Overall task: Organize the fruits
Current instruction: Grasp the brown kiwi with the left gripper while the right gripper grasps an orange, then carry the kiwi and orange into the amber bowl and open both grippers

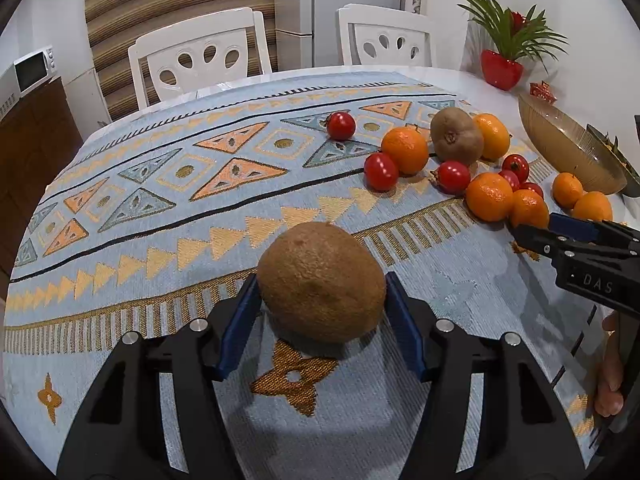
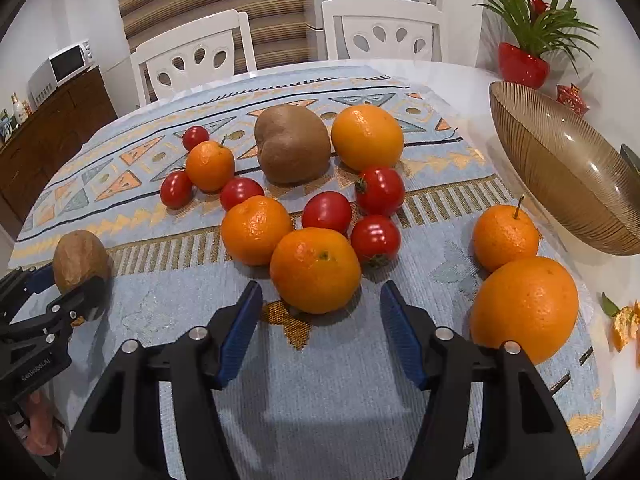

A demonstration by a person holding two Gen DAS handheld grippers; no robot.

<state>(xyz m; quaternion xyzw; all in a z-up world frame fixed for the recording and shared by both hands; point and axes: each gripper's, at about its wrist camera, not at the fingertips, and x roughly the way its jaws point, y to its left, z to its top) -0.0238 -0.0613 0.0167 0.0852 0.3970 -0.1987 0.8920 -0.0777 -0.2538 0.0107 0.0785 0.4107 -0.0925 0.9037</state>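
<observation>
A desk [image 1: 452, 76] covered with a patterned blue and orange cloth [image 1: 200, 184] carries scattered fruit. The left gripper [image 1: 320, 308] sits low over the cloth with a brown kiwi [image 1: 320, 284] between its blue-padded fingers [image 1: 240, 320]; the pads lie right at the kiwi's sides, but whether they press it cannot be told, and the kiwi rests on the cloth. The right gripper [image 2: 320, 324] is spread wide and grasps nothing; an orange [image 2: 315, 270] lies just ahead of its fingertips, not touching them. Packed behind that orange are another orange [image 2: 256, 229], three red tomatoes [image 2: 327, 212], and farther back a second kiwi [image 2: 292, 143] beside a large orange [image 2: 367, 137]. A small orange [image 2: 209, 165] with more tomatoes [image 2: 176, 189] lies to the left. Two more oranges [image 2: 524, 308] lie to the right, near a ribbed amber glass bowl [image 2: 560, 176] at the right edge of the desk. The right wrist view alone shows pieces of orange peel [image 2: 624, 326] on the bare desk by the bowl, and the left gripper at the far left with the kiwi. The left wrist view alone shows the right gripper's body coming in from the right with a person's fingers wrapped on its handle. Behind the desk stand two white chairs [image 1: 200, 60], a red pot with a green plant [image 1: 502, 68], and a microwave [image 2: 66, 66] on a wooden cabinet [image 2: 52, 132].
</observation>
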